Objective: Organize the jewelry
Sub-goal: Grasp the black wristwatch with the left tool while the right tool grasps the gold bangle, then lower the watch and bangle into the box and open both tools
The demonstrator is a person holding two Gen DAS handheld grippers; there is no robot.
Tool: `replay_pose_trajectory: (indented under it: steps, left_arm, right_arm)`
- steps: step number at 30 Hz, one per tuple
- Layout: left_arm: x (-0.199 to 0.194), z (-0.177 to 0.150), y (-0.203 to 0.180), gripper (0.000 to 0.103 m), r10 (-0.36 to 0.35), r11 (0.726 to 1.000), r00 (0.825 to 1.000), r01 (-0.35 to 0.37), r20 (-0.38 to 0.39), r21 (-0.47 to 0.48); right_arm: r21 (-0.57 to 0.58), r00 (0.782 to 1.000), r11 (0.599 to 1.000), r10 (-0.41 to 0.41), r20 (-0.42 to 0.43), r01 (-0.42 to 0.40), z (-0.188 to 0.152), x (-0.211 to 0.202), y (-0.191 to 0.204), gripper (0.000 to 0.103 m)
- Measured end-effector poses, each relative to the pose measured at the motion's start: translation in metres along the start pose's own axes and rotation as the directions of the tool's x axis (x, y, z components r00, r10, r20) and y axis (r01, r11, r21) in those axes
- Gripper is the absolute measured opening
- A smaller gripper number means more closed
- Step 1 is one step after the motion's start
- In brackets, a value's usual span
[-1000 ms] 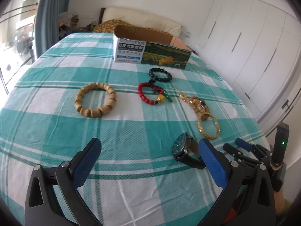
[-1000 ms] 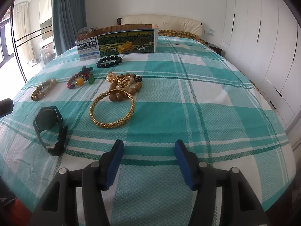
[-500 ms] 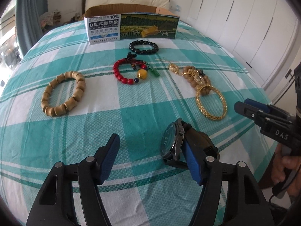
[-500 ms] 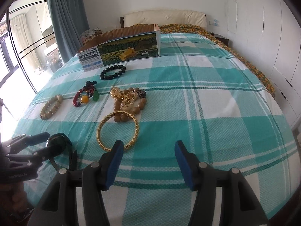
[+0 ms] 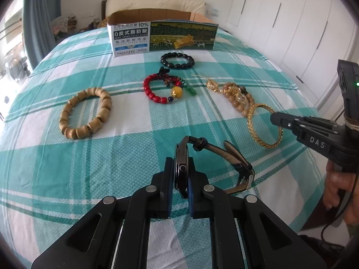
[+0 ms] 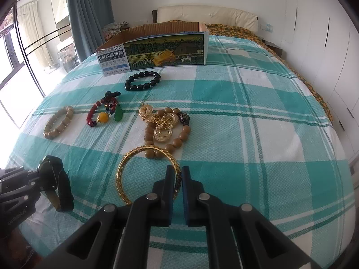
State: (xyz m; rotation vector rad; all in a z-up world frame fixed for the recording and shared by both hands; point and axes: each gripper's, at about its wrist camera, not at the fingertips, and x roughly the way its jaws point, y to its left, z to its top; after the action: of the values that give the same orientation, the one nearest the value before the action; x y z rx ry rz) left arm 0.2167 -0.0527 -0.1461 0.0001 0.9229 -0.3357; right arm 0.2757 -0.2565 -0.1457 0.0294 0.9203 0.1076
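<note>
- Bedroom; teal-and-white checked bedspread (image 5: 125, 157) as work surface, white wardrobe doors along one side.
- Nearest: left gripper (image 5: 181, 174) pinching black wristwatch (image 5: 182, 163) by its case, dial on edge between the pads, strap trailing off to one side.
- Just beside: right gripper (image 6: 177, 180) clamped on near rim of gold bangle (image 6: 130, 168), rest of ring flat on cloth.
- Touching bangle's far edge: heap of tan beads and gold chains (image 6: 165, 126).
- Further out: red bead bracelet (image 5: 163, 88), wooden bead bracelet (image 5: 86, 113) well apart from it.
- Beyond: black bead bracelet (image 5: 177, 61), just before open cardboard box (image 5: 161, 35).
</note>
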Motion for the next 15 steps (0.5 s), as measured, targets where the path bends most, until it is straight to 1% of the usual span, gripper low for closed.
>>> replay_pose_trajectory:
  steps: [4, 8, 12, 15]
  left_arm:
    - [-0.011, 0.007, 0.009, 0.009, 0.0, 1.0, 1.0, 0.0, 0.016, -0.028]
    - [-0.022, 0.016, 0.019, 0.009, -0.001, 0.999, 0.999, 0.003, 0.032, -0.051]
    - [-0.024, 0.035, 0.029, 0.009, -0.002, 0.998, 0.999, 0.004, 0.037, -0.06]
    - [-0.028, 0.056, 0.035, 0.009, 0.001, 0.998, 0.998, 0.003, 0.057, -0.06]
  right_arm:
    - [0.025, 1.0, 1.0, 0.017, 0.012, -0.017, 0.002, -0.015, -0.003, 0.007]
    - [0.011, 0.999, 0.999, 0.043, 0.014, -0.043, 0.008, -0.021, 0.001, 0.007]
    - [-0.008, 0.997, 0.997, 0.075, 0.012, -0.075, 0.018, -0.021, 0.005, 0.007]
    - [-0.028, 0.996, 0.996, 0.087, 0.027, -0.087, 0.034, -0.022, 0.008, 0.007]
